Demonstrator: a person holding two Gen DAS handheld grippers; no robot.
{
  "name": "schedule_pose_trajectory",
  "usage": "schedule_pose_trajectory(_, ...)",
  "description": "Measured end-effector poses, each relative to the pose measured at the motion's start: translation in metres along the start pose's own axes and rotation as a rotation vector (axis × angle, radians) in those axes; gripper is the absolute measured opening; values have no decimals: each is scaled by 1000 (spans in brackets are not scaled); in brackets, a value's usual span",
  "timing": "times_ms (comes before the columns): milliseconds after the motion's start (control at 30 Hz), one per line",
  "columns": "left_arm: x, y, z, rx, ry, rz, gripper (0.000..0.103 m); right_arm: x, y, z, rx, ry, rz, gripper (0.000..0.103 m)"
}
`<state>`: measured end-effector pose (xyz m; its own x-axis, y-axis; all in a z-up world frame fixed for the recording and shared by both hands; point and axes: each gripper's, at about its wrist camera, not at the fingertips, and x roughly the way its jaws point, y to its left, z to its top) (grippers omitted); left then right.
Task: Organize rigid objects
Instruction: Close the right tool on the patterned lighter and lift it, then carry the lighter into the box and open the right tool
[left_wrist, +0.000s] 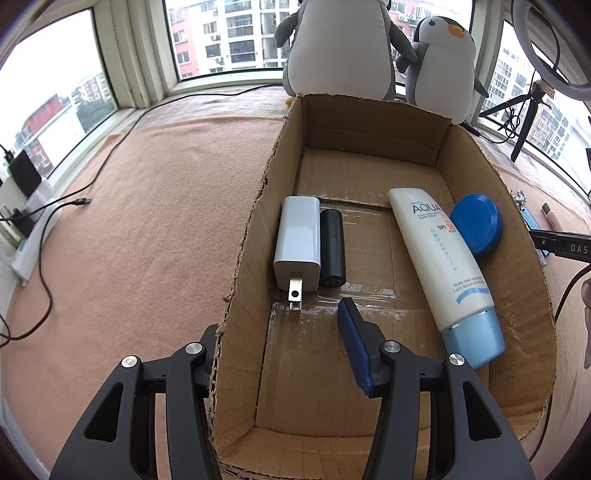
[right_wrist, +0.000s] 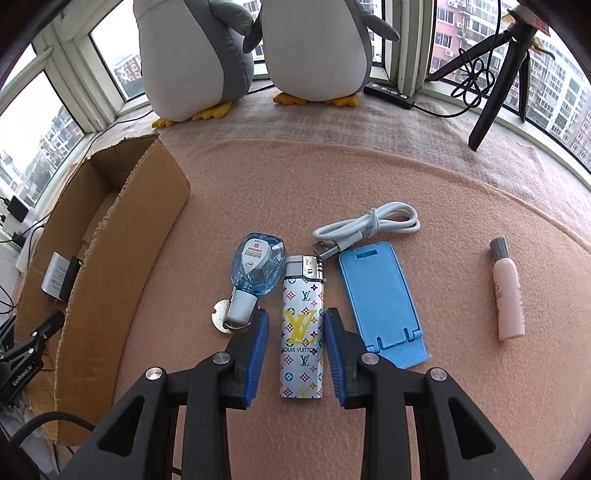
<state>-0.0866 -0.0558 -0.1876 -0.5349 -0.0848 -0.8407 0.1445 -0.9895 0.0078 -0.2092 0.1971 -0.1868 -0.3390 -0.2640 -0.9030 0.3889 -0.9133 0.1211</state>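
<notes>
My right gripper (right_wrist: 296, 314) is open and low over the pink cloth, its blue pads on either side of a white patterned lighter (right_wrist: 303, 332) that lies flat between them. Beside the lighter are a small blue glass bottle (right_wrist: 258, 266), a blue phone stand (right_wrist: 380, 299), a coiled white cable (right_wrist: 369, 225) and a pink bottle (right_wrist: 508, 291). My left gripper (left_wrist: 280, 321) is open and empty, astride the left wall of the cardboard box (left_wrist: 243, 236). In the box lie a white charger (left_wrist: 299, 240), a black cylinder (left_wrist: 332, 247), a sunscreen tube (left_wrist: 439, 258) and a blue round lid (left_wrist: 480, 221).
Two plush penguins (right_wrist: 258, 48) stand at the window behind the cloth. A black tripod (right_wrist: 495, 85) and a black remote (right_wrist: 388, 94) sit at the back right. Cables (left_wrist: 74, 201) and a power strip (left_wrist: 29, 236) lie left of the box.
</notes>
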Motion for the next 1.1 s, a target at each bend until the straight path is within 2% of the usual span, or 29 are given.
schedule_pose_trajectory(133, 0, 0, 0, -1, 0, 0, 52, 0, 4, -1, -42, 7, -37, 22)
schedule_pose_trajectory(400, 0, 0, 0, -2, -1, -1, 52, -12, 1, -22, -35, 12, -16, 21)
schedule_pose_trajectory(700, 0, -1, 0, -1, -1, -1, 52, -33, -5, -48, 71, -42, 33, 21)
schedule_pose_trajectory(900, 0, -2, 0, -1, -2, -1, 52, -53, 2, -37, 80, -90, 60, 21)
schedule_pose_trajectory(1100, 0, -2, 0, -4, -5, -3, 52, -73, 32, -16, 22, -142, 114, 21)
